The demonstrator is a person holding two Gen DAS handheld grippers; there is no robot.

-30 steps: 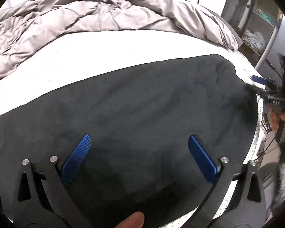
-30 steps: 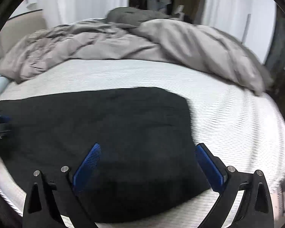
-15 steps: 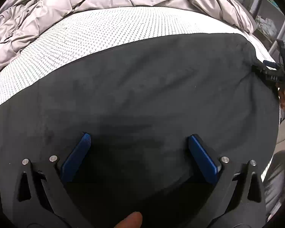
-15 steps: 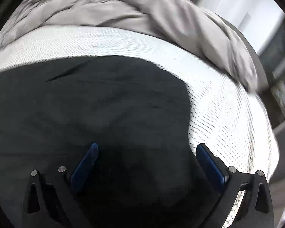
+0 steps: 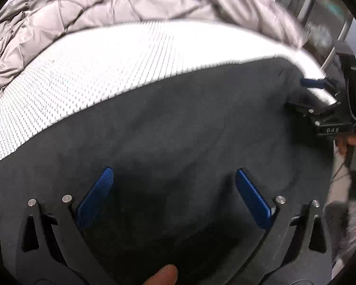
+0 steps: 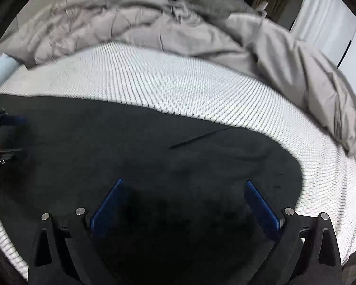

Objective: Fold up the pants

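Left gripper point(image 5: 174, 185): jaws spread wide, blue pads point(image 5: 96, 197) apart, nothing between them; it hangs over the near part of the pants, and contact with the cloth cannot be told. It also shows at the left edge of the right wrist view point(image 6: 2, 137), blurred.

Right gripper point(image 6: 184, 201): jaws spread wide, gripping nothing; it hangs over the near right part of the pants. In the left wrist view it appears at the far right point(image 5: 320, 99), one blue pad above the corner of the cloth, a dark finger lower down, a bulge of fabric between the two.

Hand point(image 5: 353, 144): grasps the right gripper's handle at the right edge of the left wrist view.

Fingertip point(image 5: 162, 275): shows at the bottom edge of the left wrist view, between the left gripper's arms.

Pants point(image 6: 154, 161): black, lying flat across the near side of the bed, wide from left to right; a thin dark crease runs near the middle right, and the right end is rounded.

Bed point(image 6: 178, 80): white textured cover, bare beyond the far edge of the pants and around their right end.

Duvet point(image 6: 154, 30): grey, bunched along the far side of the bed, spilling down the right side, well apart from the pants.

Shelves point(image 5: 320, 30): dark, blurred, behind the bed's far right corner in the left wrist view.
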